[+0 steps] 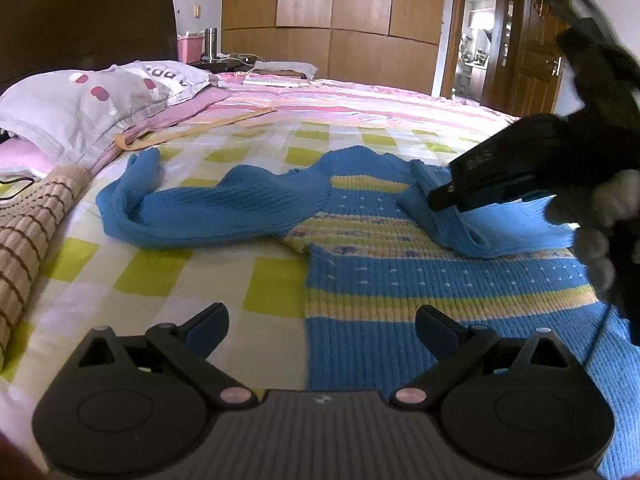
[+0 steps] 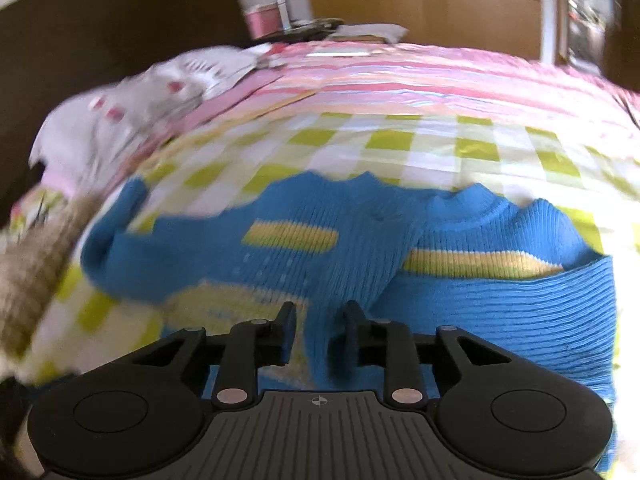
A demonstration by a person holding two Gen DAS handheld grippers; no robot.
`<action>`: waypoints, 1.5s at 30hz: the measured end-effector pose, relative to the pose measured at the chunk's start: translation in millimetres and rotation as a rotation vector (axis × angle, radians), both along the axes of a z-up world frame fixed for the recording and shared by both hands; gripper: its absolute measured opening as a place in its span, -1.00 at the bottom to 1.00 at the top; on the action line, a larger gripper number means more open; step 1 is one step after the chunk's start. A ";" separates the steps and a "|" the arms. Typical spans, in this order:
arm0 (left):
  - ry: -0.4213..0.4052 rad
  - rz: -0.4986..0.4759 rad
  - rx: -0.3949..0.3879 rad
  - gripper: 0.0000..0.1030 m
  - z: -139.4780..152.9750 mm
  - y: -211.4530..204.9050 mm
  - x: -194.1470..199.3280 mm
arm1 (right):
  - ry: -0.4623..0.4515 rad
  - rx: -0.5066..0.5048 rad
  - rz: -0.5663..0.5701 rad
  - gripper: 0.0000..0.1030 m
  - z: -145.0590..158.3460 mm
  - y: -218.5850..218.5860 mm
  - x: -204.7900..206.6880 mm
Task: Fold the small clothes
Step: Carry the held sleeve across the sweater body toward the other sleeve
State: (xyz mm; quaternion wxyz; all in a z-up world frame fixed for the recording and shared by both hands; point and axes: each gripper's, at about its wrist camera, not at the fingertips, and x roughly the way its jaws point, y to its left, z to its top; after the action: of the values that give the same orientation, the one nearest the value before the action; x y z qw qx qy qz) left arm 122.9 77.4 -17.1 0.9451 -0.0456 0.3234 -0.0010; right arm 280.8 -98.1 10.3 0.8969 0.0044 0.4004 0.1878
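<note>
Left wrist view: the blue knitted sweater lies on the green-and-white checked sheet, filling the centre and lower right of the frame, with yellow bands across its body. One sleeve trails flat toward the left of the frame; the other sleeve is turned inward over the chest at centre right. The left gripper sits at the bottom centre with its jaws spread wide and nothing between them, above the sweater's left edge. Only this view shows the right gripper from outside: it enters from the right edge, held in a gloved hand, its tip at the folded sleeve. Only the right wrist view shows that grip from close range: the right gripper has its jaws nearly together, pinching a raised ridge of blue knit at the bottom centre. That view is motion-blurred, so fine detail is lost. Outward from the garment, the left wrist view shows a grey pillow at upper left, a pink striped cover across the middle, a rolled woven mat at the left edge, wooden wardrobes along the top and a door at upper right.
</note>
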 end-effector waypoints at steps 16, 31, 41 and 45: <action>-0.024 0.045 -0.031 1.00 4.3 16.1 1.9 | -0.250 0.069 -0.272 -0.86 59.8 -25.3 -2.2; -0.023 0.065 -0.029 1.00 2.1 21.8 2.9 | -0.121 -0.072 0.078 -0.71 3.5 37.1 -27.3; -0.005 0.061 0.006 1.00 -6.5 13.5 6.4 | -0.068 -0.180 -0.376 -0.71 -23.0 -86.3 1.1; 0.003 0.054 0.024 1.00 -11.5 9.5 8.0 | -0.055 -0.131 -0.458 -0.93 -27.8 -120.7 1.4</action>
State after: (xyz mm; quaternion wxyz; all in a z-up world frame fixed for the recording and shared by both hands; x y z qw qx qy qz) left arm 130.9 86.9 -28.6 0.9447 -0.0433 0.3237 0.0285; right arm 282.2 -218.7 -17.5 0.9250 0.0317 0.3758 -0.0472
